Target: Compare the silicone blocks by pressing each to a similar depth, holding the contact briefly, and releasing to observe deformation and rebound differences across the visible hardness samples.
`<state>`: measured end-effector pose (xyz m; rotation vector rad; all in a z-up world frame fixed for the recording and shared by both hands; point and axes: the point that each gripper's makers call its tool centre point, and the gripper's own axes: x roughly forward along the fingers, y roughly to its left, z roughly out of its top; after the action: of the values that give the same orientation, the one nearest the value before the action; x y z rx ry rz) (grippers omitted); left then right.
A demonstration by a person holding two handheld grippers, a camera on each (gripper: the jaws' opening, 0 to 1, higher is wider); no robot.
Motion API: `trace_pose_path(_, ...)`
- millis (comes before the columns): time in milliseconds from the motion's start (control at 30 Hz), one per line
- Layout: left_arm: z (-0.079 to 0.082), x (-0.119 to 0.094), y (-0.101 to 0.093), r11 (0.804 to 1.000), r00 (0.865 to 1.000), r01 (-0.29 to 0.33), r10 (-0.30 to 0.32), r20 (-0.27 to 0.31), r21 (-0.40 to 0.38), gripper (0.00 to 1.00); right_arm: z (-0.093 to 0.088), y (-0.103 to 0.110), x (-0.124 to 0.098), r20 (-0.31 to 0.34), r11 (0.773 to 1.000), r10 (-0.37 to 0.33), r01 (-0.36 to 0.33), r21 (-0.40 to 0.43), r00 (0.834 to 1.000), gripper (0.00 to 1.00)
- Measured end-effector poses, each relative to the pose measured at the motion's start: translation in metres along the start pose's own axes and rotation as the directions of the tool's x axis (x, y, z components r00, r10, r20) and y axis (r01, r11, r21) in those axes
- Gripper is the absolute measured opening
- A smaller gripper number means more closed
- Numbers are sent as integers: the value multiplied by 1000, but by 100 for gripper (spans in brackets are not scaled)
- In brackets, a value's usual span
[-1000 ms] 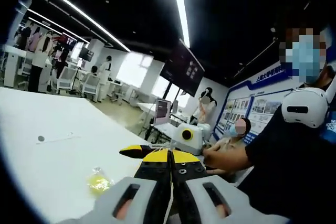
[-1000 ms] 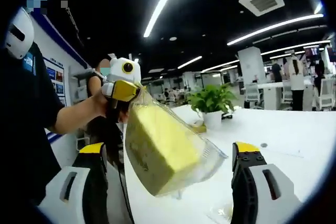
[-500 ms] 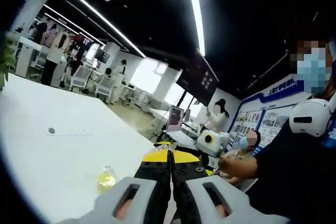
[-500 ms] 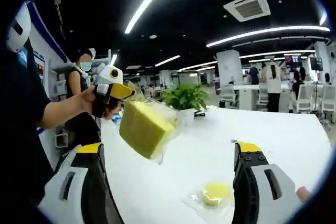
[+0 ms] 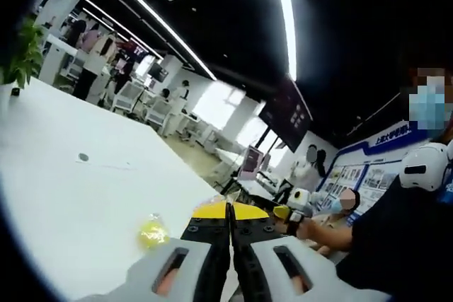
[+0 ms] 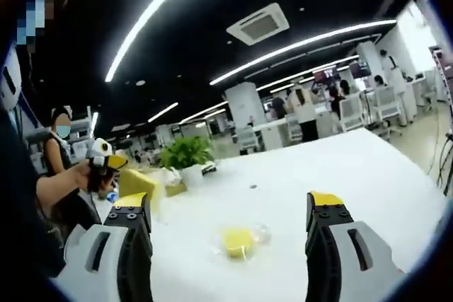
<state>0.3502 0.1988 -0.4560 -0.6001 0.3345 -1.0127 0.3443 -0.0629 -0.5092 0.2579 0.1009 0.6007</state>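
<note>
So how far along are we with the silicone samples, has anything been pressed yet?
No pressing shows as done. In hand: the left hand-held gripper is shut on the bagged yellow block, held up off the white table. The right hand-held gripper is open and holds nothing. The small yellow sample lies in its clear bag on the table, untouched. Left: set the block down, then press, hold and release each.

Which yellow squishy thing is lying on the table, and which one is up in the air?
The small round piece in its clear bag lies on the white table. The big block is held up by the left gripper.
</note>
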Motion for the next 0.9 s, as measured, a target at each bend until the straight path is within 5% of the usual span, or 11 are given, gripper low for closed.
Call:
trace_pose_path(167,-3,-2,17,997,999,-37,39,21,-65,0,-34,-4,-21,-147,994,-43,28,-106,988,77)
trace_pose_path(367,-11,-6,40,987,994,-105,108,18,-124,0,-47,12,-29,-158,995,-32,16,-103,987,76)
trace_pose_path(500,-19,-8,57,977,990,-140,144,12,-164,0,-56,9,-30,-182,989,-72,46,-142,981,90)
trace_pose_path(733,-28,-4,89,911,976,-161,203,73,-379,0,-55,12,-39,-198,984,-58,23,-176,979,82)
trace_pose_path(900,-45,4,118,886,967,-236,254,-7,-399,0,-55,13,-42,-203,984,-57,21,-177,978,80)
